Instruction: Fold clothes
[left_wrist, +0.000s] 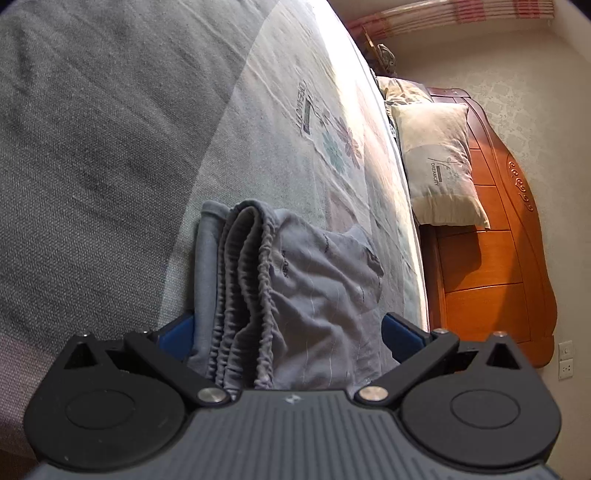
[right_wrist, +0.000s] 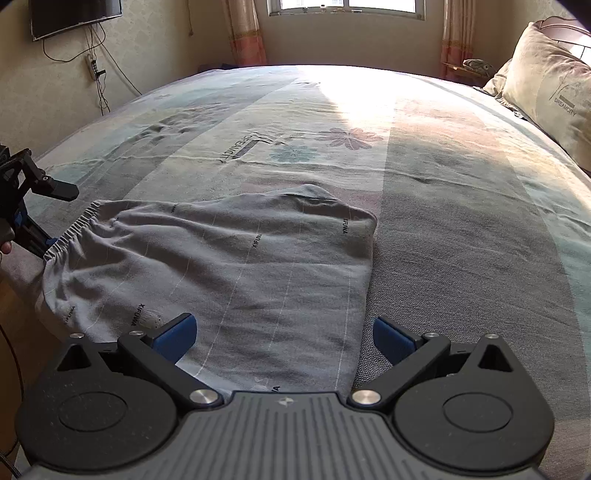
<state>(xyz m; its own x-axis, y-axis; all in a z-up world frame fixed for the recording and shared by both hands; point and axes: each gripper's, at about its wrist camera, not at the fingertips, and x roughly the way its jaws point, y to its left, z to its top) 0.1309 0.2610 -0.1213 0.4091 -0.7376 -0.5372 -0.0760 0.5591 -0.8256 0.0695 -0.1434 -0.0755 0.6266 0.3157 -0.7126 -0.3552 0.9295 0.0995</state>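
Garment: grey shorts (right_wrist: 229, 266) laid flat on bed sheet (right_wrist: 461, 206) | left gripper (left_wrist: 288, 332): jaws spread wide around elastic waistband (left_wrist: 255, 266), nothing clamped | right gripper (right_wrist: 282, 334): jaws spread wide over leg hem, nothing held

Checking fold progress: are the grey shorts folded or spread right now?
Folded at least once, not compact. The grey shorts lie flat on the bed sheet, but the waistband shows stacked elastic layers.
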